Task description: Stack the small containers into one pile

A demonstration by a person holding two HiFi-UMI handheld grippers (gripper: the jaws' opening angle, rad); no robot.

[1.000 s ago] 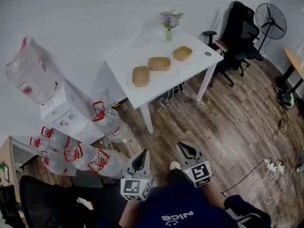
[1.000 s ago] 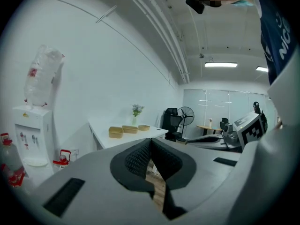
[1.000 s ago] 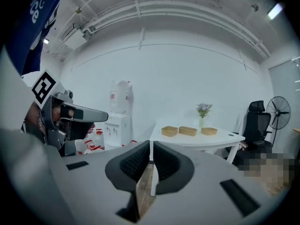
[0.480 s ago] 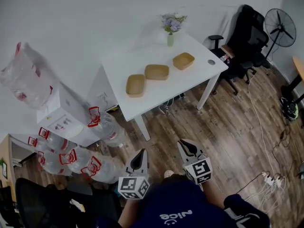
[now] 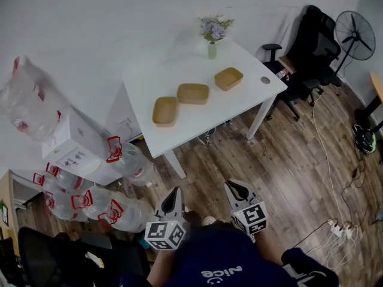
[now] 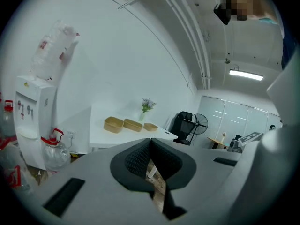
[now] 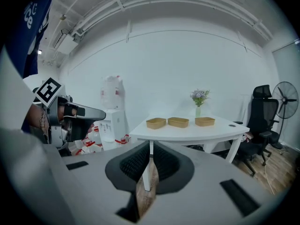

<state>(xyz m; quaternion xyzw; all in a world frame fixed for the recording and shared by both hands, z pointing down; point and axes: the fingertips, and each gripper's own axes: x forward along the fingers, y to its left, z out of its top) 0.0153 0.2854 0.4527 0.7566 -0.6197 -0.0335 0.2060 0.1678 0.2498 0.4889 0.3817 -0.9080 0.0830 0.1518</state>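
You hold the left gripper (image 5: 173, 193) and the right gripper (image 5: 233, 187) low by your waist, both claws pinched closed on nothing, since nothing is in reach yet. Well ahead, the three small containers (image 5: 192, 92) sit side by side, unstacked, on the white table (image 5: 245, 94).
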